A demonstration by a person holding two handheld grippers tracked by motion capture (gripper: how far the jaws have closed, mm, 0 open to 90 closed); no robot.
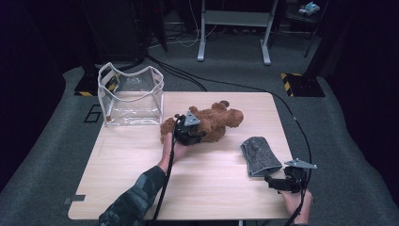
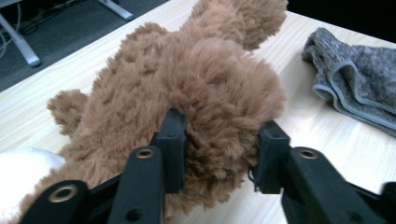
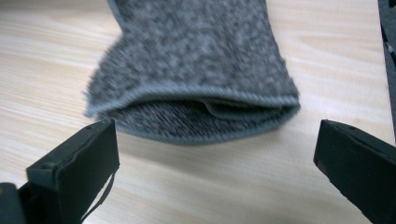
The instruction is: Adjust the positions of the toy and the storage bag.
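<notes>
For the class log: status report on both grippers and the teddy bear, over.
Left gripper shut on teddy bear. Right gripper open, short of grey cloth. Nothing blocking.

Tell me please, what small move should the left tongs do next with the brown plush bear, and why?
Probably lift a little. The left tongs already press into the brown plush teddy bear, which lies on the light wooden table. The clear plastic bag stands open nearby, likely its destination.
</notes>
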